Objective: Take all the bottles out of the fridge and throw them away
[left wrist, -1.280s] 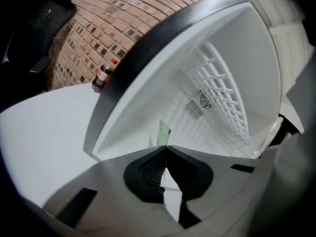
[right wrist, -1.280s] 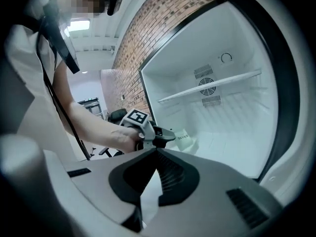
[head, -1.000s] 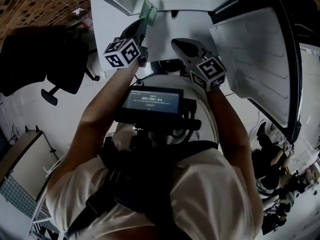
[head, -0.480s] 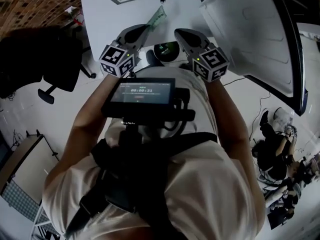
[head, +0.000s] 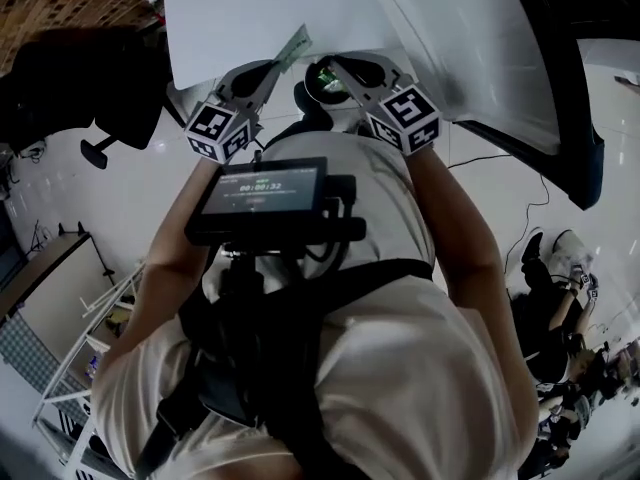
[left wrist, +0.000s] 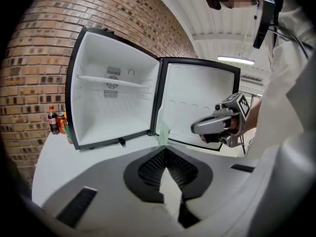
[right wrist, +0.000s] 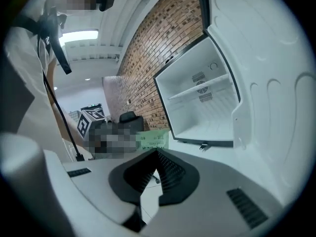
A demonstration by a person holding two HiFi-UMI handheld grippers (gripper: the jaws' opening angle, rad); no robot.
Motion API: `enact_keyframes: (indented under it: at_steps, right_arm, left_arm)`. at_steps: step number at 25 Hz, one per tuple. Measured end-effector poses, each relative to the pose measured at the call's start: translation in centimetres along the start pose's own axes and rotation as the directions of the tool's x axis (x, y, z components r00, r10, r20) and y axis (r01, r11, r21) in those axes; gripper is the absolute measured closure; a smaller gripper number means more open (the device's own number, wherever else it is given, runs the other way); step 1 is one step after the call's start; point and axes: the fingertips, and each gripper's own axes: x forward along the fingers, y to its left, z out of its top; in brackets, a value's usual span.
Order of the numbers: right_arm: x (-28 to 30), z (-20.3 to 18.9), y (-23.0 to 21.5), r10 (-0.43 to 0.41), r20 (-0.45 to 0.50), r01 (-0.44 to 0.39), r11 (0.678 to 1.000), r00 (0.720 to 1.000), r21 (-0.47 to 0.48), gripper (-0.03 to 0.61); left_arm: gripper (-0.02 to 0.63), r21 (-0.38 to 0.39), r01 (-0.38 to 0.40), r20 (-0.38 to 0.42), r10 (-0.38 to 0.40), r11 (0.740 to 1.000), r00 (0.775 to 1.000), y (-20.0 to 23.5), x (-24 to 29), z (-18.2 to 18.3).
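Inspector: Where does the item lie relative to the claws?

Assessor: Left claw (left wrist: 164, 149) closed on a green labelled item (left wrist: 163, 132), judged a bottle, projecting forward past its tips; right claw (right wrist: 157, 153) closed, empty; fridge (left wrist: 111, 102) bare; dark round bin (head: 304, 98), presumably, sits below between both claws.

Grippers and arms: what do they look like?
The left gripper and right gripper match: grey shells, black ribbed pads, each with a cube of black-and-white square markers. The person wears a white short-sleeved shirt under a black harness.
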Motion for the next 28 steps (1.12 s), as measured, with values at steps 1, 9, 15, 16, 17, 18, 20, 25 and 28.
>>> enact_keyframes:
  at_steps: [1,9,15,16,17,18,20,25,28]
  right_arm:
    - [-0.5,-0.5,0.2,0.012,-0.001,-0.012,1.000,1.000,-0.002,0.582]
    - [-2.2,-3.0,1.3,0.025,-0.002,-0.025,1.000,1.000,0.000,0.581]
    - [-2.8,-2.9,3.7,-0.045,-0.002,0.045,0.999,0.999,0.011,0.582]
    - [-2.7,-2.9,4.2,-0.062,-0.004,0.062,0.998,0.998,0.018,0.581]
    - [-2.6,-3.0,4.7,-0.076,-0.004,0.077,0.997,0.997,0.028,0.582]
    - [-2.5,-3.3,5.0,-0.087,-0.005,0.087,0.996,0.996,0.038,0.581]
    - [-2.6,-4.0,5.3,-0.094,-0.012,0.094,0.994,0.996,0.047,0.583]
    - [-3.4,-4.5,5.0,-0.144,-0.031,0.146,0.987,0.989,0.062,0.582]
    - [-3.8,-4.4,5.3,-0.175,-0.023,0.176,0.981,0.984,0.079,0.582]
  left_arm:
    - [0.601,0.007,-0.006,-0.012,0.006,1.000,1.000,-1.0,-0.1,-0.8]
    - [0.601,0.027,-0.031,-0.128,0.035,0.999,0.991,-5.4,-1.2,-7.2]
    - [0.601,0.035,-0.023,-0.168,0.029,0.999,0.985,-3.9,-2.5,-9.1]
    - [0.601,0.043,-0.022,-0.176,0.030,0.999,0.984,-3.4,-2.8,-9.6]
    - [0.601,0.051,-0.022,-0.190,0.032,0.998,0.981,-3.0,-3.0,-10.3]
    - [0.601,0.058,-0.021,-0.209,0.033,0.998,0.977,-2.7,-2.8,-11.3]
    - [0.601,0.068,-0.015,-0.250,0.031,0.998,0.968,-2.2,-1.9,-13.1]
    - [0.601,0.069,0.017,-0.327,0.006,0.997,0.945,-1.7,1.0,-15.9]
    - [0.601,0.074,0.045,-0.340,-0.017,0.996,0.940,-1.8,1.7,-16.4]
